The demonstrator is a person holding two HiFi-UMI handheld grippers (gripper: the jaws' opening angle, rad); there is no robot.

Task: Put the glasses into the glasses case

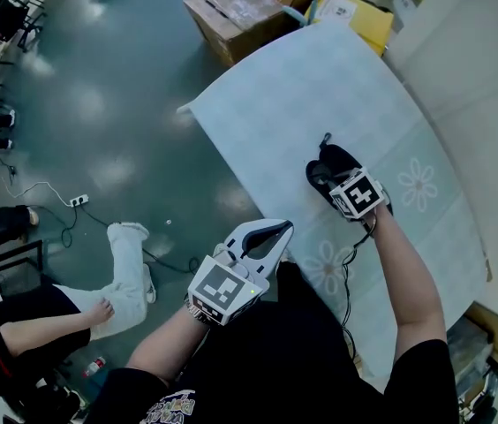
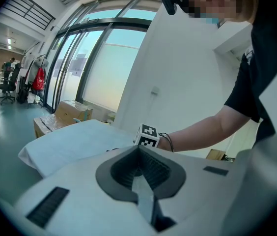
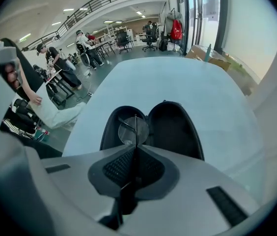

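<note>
Pinching a thin part of the glasses (image 3: 132,131) between jaws pressed tight together, the right gripper (image 3: 135,149) hangs directly over the glasses case (image 3: 173,127). The case lies open and black on the table (image 1: 302,87), its two rounded halves spread side by side. One round lens shows just past the jaw tips, over the case's left half and close to the hinge line between the halves; the right half is bare lining. Whether the frame touches the lining cannot be told (the lens and jaws cover the spot). In the head view, the right gripper's marker cube (image 1: 358,193) covers the near end of the case.

The left gripper (image 1: 271,232) is well apart from the case, on the person's near side of it and off the table's edge, over the lap. Its jaws are closed against each other with nothing between them.

The cloth under the case is pale blue with faint flower prints. Past the table's far end from the case stand cardboard boxes (image 1: 240,11), and far to the case's left a seated person (image 1: 46,325) rests a hand on a knee above the dark glossy floor (image 1: 125,104).
</note>
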